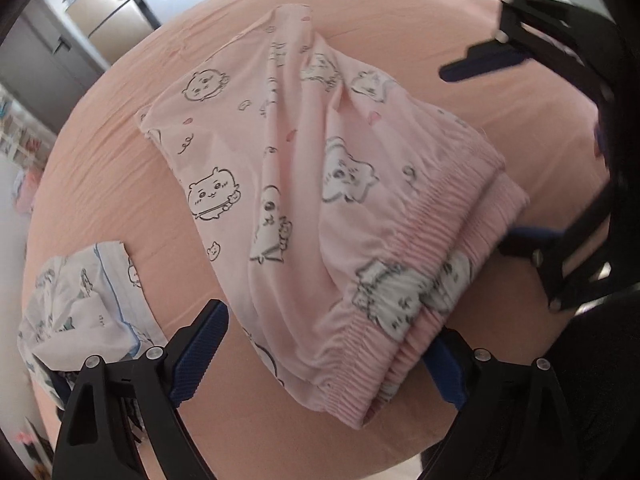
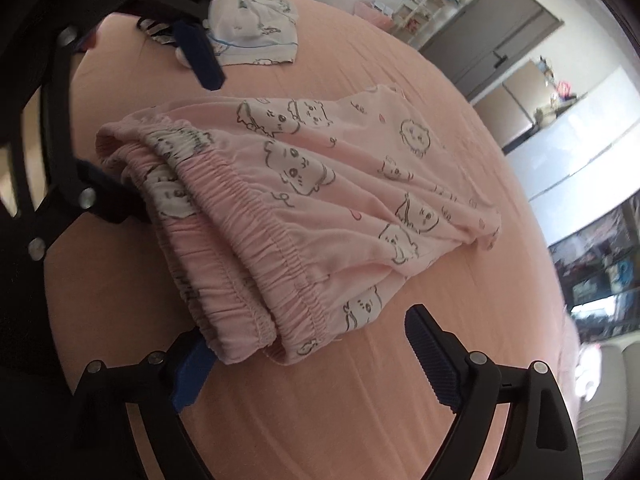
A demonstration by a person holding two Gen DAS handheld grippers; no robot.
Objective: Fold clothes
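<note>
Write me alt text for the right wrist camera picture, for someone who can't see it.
Pink cartoon-print pajama shorts lie folded on a peach bedsheet, elastic waistband nearest the camera. The open right gripper straddles the waistband corner, the open left gripper is at the left, and a white printed garment lies beyond.

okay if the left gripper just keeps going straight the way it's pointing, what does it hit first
Most likely the pink pajama shorts, near their elastic waistband, which lies between the open left gripper; depth is unclear.
</note>
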